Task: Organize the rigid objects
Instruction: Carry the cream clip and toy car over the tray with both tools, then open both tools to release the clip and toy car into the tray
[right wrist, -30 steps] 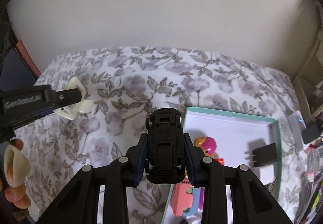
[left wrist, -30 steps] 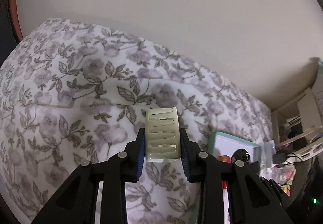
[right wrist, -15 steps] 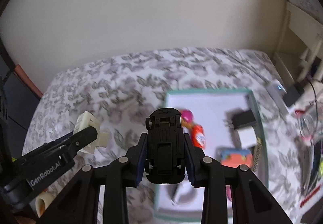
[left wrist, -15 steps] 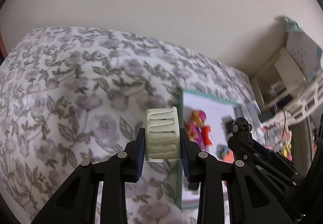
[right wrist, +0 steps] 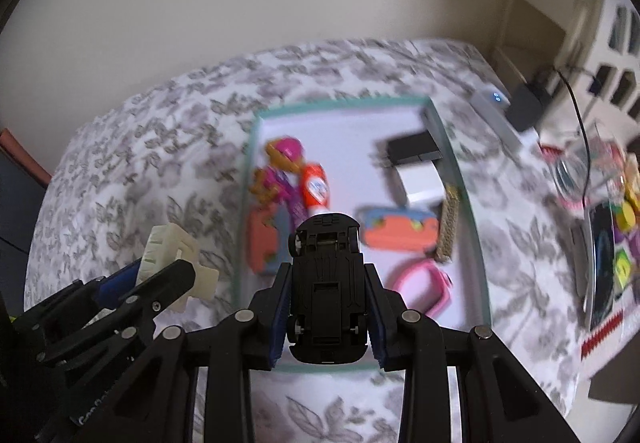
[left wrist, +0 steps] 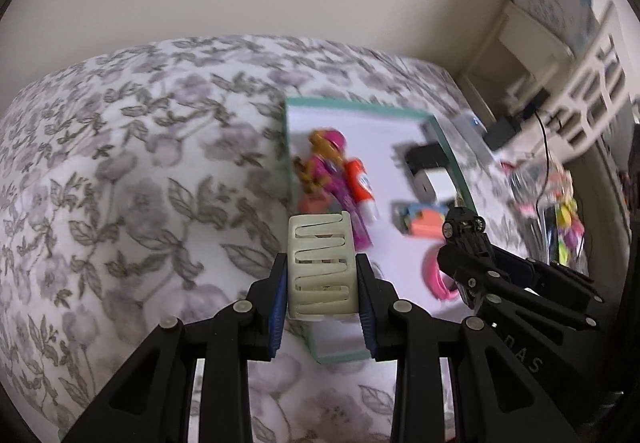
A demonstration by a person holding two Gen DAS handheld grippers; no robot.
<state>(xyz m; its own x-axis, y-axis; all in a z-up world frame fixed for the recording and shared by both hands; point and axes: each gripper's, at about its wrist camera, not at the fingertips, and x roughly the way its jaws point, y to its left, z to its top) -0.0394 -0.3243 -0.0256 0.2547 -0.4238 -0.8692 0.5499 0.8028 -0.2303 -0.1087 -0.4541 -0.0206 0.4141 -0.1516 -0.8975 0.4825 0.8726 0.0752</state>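
My left gripper (left wrist: pixel 322 275) is shut on a cream hair claw clip (left wrist: pixel 321 270), held above the near left edge of the teal-rimmed white tray (left wrist: pixel 362 111). It also shows in the right wrist view (right wrist: pixel 170 263). My right gripper (right wrist: pixel 327 303) is shut on a black toy car (right wrist: pixel 326 283), underside up, above the tray's near part (right wrist: pixel 466 179). The car also shows in the left wrist view (left wrist: pixel 464 225). In the tray lie a pink doll (right wrist: pixel 282 167), an orange tube (right wrist: pixel 316 189), a black and white charger (right wrist: pixel 416 167), a pink bracelet (right wrist: pixel 420 283) and orange toys (right wrist: pixel 400 233).
The tray lies on a floral bedspread (left wrist: pixel 140 171). To the right are a white power strip (right wrist: pixel 494 111), cables and small colourful items (right wrist: pixel 616 227). A cream shelf unit (left wrist: pixel 560 55) stands at the far right against the wall.
Both grippers have swung right and forward over the tray, still holding the clip and the car. The tray now fills the middle of both views.
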